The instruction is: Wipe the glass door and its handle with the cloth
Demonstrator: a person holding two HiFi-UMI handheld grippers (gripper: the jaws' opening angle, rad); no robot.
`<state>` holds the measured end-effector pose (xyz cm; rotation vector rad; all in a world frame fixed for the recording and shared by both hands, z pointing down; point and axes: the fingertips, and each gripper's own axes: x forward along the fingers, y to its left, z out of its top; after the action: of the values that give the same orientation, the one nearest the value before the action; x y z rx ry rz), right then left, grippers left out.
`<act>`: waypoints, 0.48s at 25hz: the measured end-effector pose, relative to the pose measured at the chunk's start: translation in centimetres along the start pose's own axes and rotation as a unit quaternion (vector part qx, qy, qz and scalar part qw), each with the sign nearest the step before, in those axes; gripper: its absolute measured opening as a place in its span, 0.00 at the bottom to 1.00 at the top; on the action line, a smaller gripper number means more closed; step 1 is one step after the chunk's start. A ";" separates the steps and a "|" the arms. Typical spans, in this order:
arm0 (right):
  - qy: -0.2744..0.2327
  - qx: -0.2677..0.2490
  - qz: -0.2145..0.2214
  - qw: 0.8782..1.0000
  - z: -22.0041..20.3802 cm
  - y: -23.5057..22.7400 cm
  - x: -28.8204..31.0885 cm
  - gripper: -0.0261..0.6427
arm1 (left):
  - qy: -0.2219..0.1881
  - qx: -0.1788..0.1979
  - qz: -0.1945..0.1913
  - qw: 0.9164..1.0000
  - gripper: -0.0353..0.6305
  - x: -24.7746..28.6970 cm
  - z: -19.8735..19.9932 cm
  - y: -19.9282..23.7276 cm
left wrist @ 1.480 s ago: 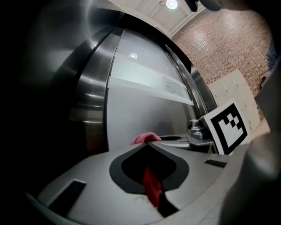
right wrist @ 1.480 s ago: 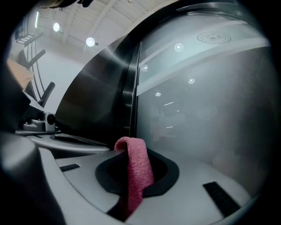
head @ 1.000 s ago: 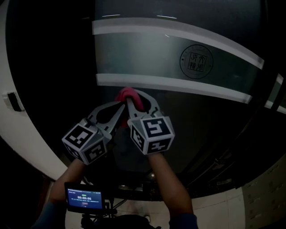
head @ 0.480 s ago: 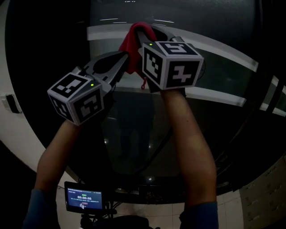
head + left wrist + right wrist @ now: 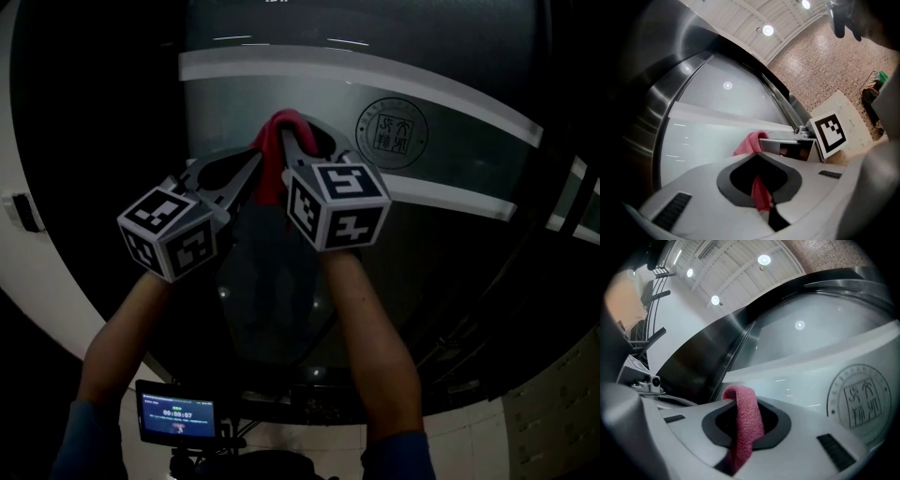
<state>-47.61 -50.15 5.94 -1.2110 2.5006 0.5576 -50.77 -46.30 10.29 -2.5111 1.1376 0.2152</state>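
Evidently mid-wipe, the left gripper [image 5: 247, 167] and right gripper [image 5: 302, 141] both have their fingers clamped on the red cloth [image 5: 270, 157], which seems pressed against the glass door [image 5: 281, 105] between its frosted bands [image 5: 394, 80]; next, sweep it over unwiped glass, then the handle, not in view.

Fuzzy pink cloth [image 5: 744, 423], glossy glass door [image 5: 281, 291] — frosted matt bands [image 5: 375, 80], brushed metal frame [image 5: 651, 108]

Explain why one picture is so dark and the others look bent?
Head view: underexposed, the glass door nearly black, the red cloth dull. Left gripper view: brighter, the wide-angle lens bends straight edges. Right gripper view: a lamp glint on the glass.
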 end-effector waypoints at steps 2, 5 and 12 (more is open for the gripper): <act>0.009 0.016 -0.002 1.000 -2.7 0.3 -1.1 0.08 | 0.003 -0.006 -0.002 1.000 0.07 -0.2 -1.7 -0.6; 0.027 0.038 -0.010 0.999 -7.3 0.7 -3.2 0.08 | 0.019 0.001 -0.005 1.000 0.07 -0.7 -4.5 -2.0; 0.097 0.092 -0.026 0.991 -19.7 2.7 -8.5 0.08 | 0.069 -0.037 0.004 0.997 0.07 -1.9 -11.9 -3.1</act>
<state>-46.68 -52.12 27.51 -1.3094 2.6013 0.1976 -49.89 -47.78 22.62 -2.6217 1.2138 0.0875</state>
